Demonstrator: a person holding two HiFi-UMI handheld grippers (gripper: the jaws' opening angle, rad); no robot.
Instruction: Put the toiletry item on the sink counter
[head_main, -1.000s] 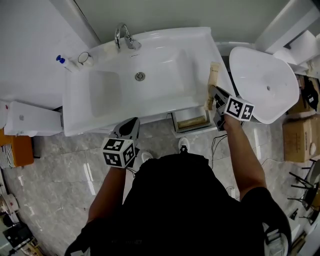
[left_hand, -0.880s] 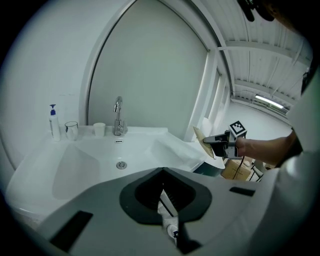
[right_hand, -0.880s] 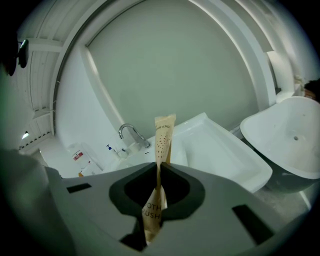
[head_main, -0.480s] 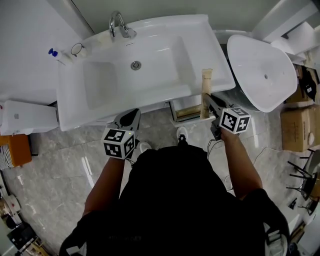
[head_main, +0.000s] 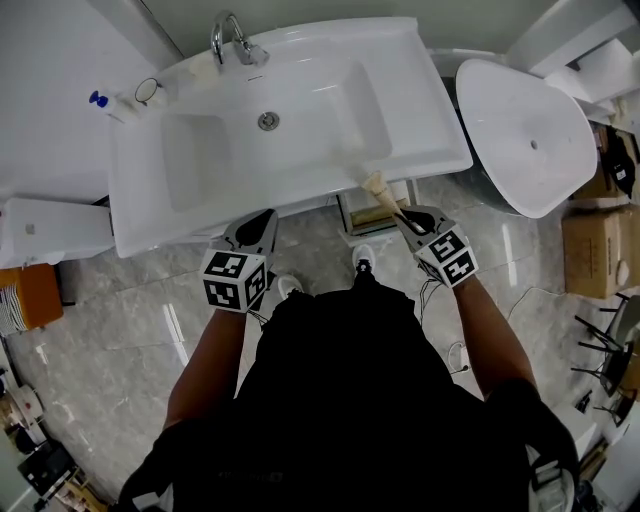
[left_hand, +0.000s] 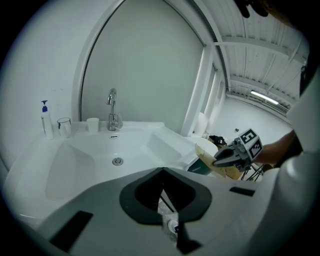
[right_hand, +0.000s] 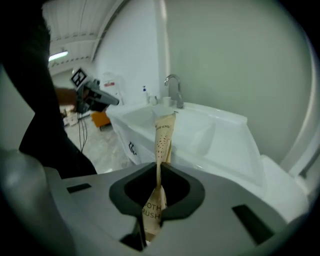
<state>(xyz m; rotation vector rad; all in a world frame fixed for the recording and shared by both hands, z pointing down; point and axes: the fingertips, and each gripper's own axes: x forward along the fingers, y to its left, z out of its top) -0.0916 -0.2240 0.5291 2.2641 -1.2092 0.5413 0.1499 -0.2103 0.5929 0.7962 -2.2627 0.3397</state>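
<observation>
The right gripper (head_main: 408, 216) pinches the near end of a toothbrush packet (head_main: 379, 188). The packet's long axis runs straight on from the jaws, and its far tip reaches the front right edge of the sink counter (head_main: 425, 110). That hand is the nearer one and tilts downward. The left gripper (head_main: 258, 231), jaws together on nothing, hangs well to the left at the counter's front.

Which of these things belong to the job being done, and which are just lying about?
Job in hand:
toothbrush packet, gripped by the right gripper
sink counter

Just lying about:
pump bottle
glass
faucet
spare white basin
cardboard box
</observation>
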